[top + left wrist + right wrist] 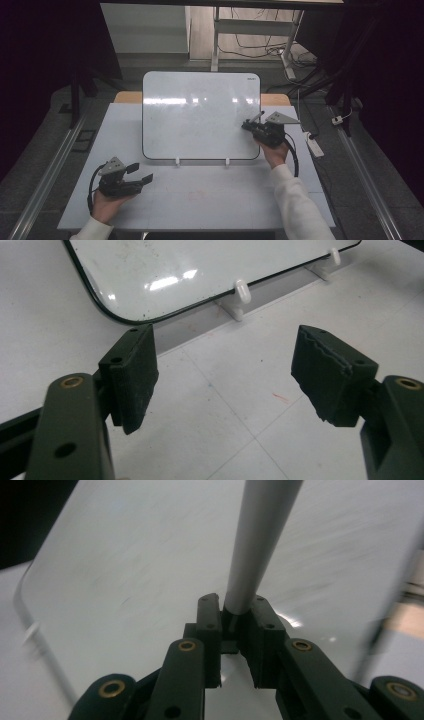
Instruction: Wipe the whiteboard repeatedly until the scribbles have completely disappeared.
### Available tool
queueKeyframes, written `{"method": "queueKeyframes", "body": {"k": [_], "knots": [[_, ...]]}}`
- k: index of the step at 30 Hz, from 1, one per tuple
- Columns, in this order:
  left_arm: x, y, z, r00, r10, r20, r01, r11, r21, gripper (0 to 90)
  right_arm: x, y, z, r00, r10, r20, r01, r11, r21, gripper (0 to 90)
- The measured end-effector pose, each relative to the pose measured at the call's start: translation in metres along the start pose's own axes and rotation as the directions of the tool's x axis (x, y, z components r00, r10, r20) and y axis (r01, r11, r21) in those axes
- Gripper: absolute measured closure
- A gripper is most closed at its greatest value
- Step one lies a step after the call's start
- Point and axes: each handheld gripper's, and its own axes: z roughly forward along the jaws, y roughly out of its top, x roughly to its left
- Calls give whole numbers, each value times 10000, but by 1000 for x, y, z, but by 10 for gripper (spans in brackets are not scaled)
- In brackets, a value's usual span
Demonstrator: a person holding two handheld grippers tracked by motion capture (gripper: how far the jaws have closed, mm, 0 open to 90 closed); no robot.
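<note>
A white whiteboard [200,115] with a thin dark rim leans on the grey table [210,195], held at its lower edge by two small white clips [177,161]. My right gripper [249,125] hovers at the board's right edge, shut on a slim grey marker [257,118] that points up and left over the board. In the right gripper view the marker [260,535] rises from between the jaws of the right gripper [235,612], with the board [125,555] behind it. My left gripper [141,173] rests low at the table's front left, open and empty; its view shows the left gripper [225,370] facing the board's lower corner [115,310] and a clip [242,290].
A white power strip [315,145] lies on the floor right of the table. Metal rails [45,175] run along the floor on both sides. Behind the board stands a white desk frame [216,40] with cables. Small red and blue marks [280,398] dot the table.
</note>
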Motion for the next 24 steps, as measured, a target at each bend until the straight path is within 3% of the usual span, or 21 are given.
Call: {"method": "queueKeyframes", "body": {"k": [2,3,6,8,11,14,16,18,22,24], "knots": [[1,0,-1,10000,-24,-24,24,10000,-64,278,-7,1,-2,9992,411,21,-411,9989,-221,785],[2,0,-1,10000,-70,-35,70,10000,-66,279,-3,0,-1,9995,320,26,-319,9994,-163,784],[3,0,0,9999,-101,-30,101,9999,-16,278,15,-9,5,9971,-260,-712,292,9986,443,785],[2,0,0,10000,-60,-24,60,10000,-9,279,17,-9,6,9962,-525,-692,566,9967,579,784],[1,0,-2,10000,-44,-27,44,9999,-93,279,3,-3,-3,9999,-160,-20,161,9996,214,784],[3,0,-2,9999,-91,-42,91,9999,-107,279,-1,-6,-8,9998,176,5,-176,9997,174,784],[3,0,-1,9999,-116,-36,116,9999,-73,279,8,-11,-6,9992,-248,-325,266,9981,549,784],[2,0,0,10000,-64,-9,64,10000,-38,279,11,-12,-5,9979,-525,-370,548,9963,665,784],[0,0,-1,10000,-14,-36,14,10000,-57,279,-10,4,-6,9991,126,403,-122,9999,-122,785],[1,0,-1,10000,-58,-36,57,9999,-93,279,-18,11,-4,9972,525,533,-497,9974,-519,785]]}}
